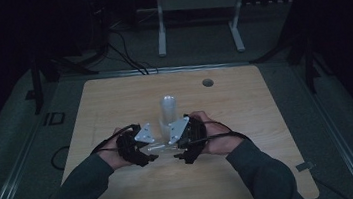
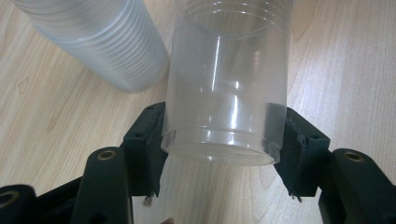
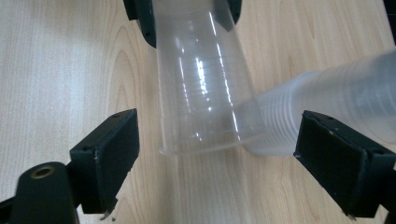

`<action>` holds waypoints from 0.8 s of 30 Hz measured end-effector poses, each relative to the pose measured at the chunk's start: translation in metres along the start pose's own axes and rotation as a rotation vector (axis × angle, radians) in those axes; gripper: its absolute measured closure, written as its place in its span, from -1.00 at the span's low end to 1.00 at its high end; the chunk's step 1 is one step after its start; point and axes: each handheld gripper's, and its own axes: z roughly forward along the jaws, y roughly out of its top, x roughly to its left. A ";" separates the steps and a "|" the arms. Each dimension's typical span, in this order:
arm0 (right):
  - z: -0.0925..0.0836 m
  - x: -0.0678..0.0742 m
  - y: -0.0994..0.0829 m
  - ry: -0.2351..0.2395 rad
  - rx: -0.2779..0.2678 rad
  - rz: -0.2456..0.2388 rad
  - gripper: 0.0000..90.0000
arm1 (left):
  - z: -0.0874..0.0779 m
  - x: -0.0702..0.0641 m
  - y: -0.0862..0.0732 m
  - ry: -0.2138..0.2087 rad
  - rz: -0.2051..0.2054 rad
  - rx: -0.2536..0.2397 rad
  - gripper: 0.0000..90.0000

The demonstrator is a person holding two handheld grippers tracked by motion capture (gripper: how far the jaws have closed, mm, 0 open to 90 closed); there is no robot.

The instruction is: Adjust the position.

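My left hand-held gripper [image 2: 224, 144] is clamped on the clear cup's [image 2: 229, 88] base; my right hand-held gripper [image 3: 219, 154] stands apart around its rim. Squeeze harder and the thin wall may buckle. The cup stack [image 3: 327, 107] just beyond could topple if nudged.

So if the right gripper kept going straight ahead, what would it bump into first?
Probably the open rim of the clear cup, which lies straight ahead between the right gripper's open jaws. The left gripper holds its other end.

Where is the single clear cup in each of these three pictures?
High view: clear cup lies level between the two grippers, faint.
Left gripper view: centre, its base clamped by the left gripper.
Right gripper view: upper centre, rim nearest.
Shared landmark: stack of cups.
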 end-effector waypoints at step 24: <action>-0.008 -0.006 -0.020 -0.023 -0.023 0.090 -0.52 | -0.007 0.005 -0.012 0.027 -0.066 -0.084 -0.09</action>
